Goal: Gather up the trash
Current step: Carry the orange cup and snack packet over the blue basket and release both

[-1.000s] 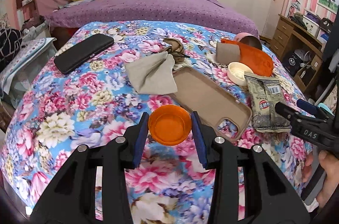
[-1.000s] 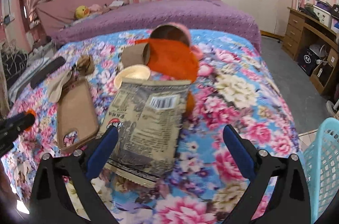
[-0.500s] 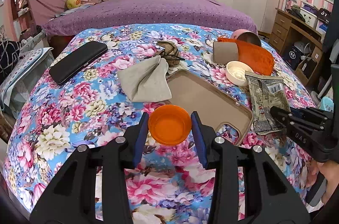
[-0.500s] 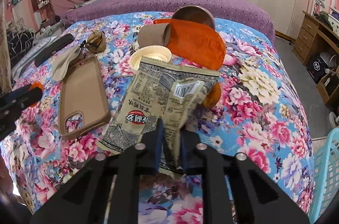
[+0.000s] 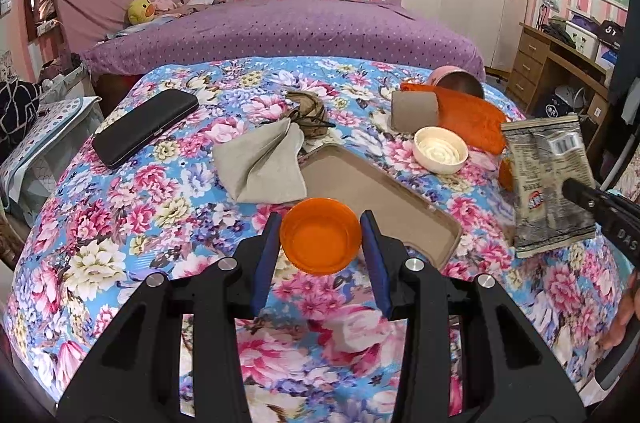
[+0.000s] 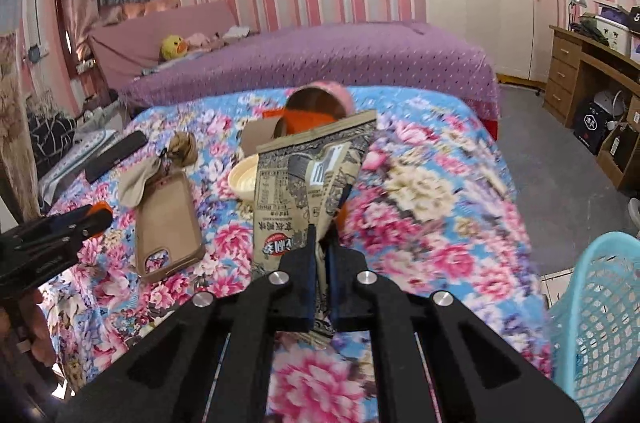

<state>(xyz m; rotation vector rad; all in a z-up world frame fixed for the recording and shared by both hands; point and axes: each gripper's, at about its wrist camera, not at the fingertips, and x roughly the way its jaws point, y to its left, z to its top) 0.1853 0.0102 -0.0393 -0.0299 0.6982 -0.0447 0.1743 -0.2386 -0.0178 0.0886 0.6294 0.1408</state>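
My left gripper (image 5: 321, 241) is shut on a small orange plastic cap (image 5: 320, 239), held just above the flowered bedspread (image 5: 120, 223). My right gripper (image 6: 319, 255) is shut on a crumpled grey-brown snack wrapper (image 6: 304, 183), lifted off the bed and standing upright; the same wrapper (image 5: 548, 183) shows at the right of the left wrist view. A cream round lid (image 5: 440, 150) lies on the bed beyond it. A turquoise mesh basket (image 6: 600, 323) stands on the floor at the right, beside the bed.
On the bedspread lie a tan phone case (image 5: 380, 199), a beige cloth (image 5: 264, 163), a black case (image 5: 144, 127), a brown knotted item (image 5: 306, 111), a cardboard tube (image 5: 414, 111), an orange cloth (image 5: 468, 121) and a pink bowl (image 5: 456, 81). A wooden desk (image 6: 592, 71) stands right.
My right gripper closed on the snack wrapper and lifted it off the bed, so it now stands upright. The left gripper kept its hold on the orange cap and barely moved.
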